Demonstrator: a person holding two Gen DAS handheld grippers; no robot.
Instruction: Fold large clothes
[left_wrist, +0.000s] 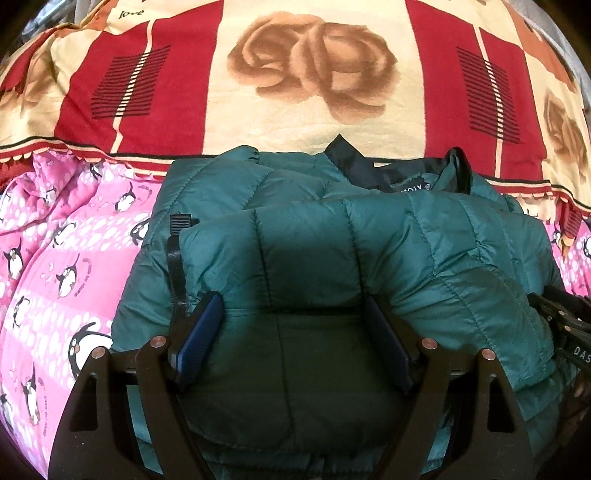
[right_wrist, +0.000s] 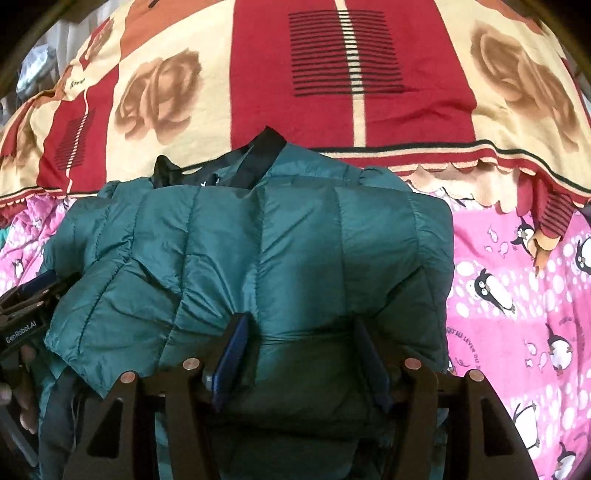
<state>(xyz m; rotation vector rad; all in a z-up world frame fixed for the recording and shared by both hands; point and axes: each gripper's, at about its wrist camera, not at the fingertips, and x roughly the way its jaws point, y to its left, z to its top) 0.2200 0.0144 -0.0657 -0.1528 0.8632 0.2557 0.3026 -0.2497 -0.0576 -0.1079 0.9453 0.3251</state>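
A teal quilted puffer jacket (left_wrist: 332, 236) lies partly folded on the bed, its dark collar lining (left_wrist: 402, 177) at the far end. My left gripper (left_wrist: 295, 314) has its blue pads wide apart with a thick fold of the jacket bulging between them. My right gripper (right_wrist: 299, 336) stands the same way on the jacket (right_wrist: 258, 240), a puffy fold filling the gap between its blue fingers (right_wrist: 232, 354). Whether the pads press the fabric is unclear. The right gripper's body shows at the left wrist view's right edge (left_wrist: 569, 332); the left one shows at the right wrist view's left edge (right_wrist: 26, 306).
The jacket rests on a pink penguin-print sheet (left_wrist: 66, 266) that also shows on the right (right_wrist: 517, 295). Beyond it lies a red and cream rose-pattern blanket (left_wrist: 314, 66), (right_wrist: 351, 74). A black strap (left_wrist: 177, 258) hangs at the jacket's left edge.
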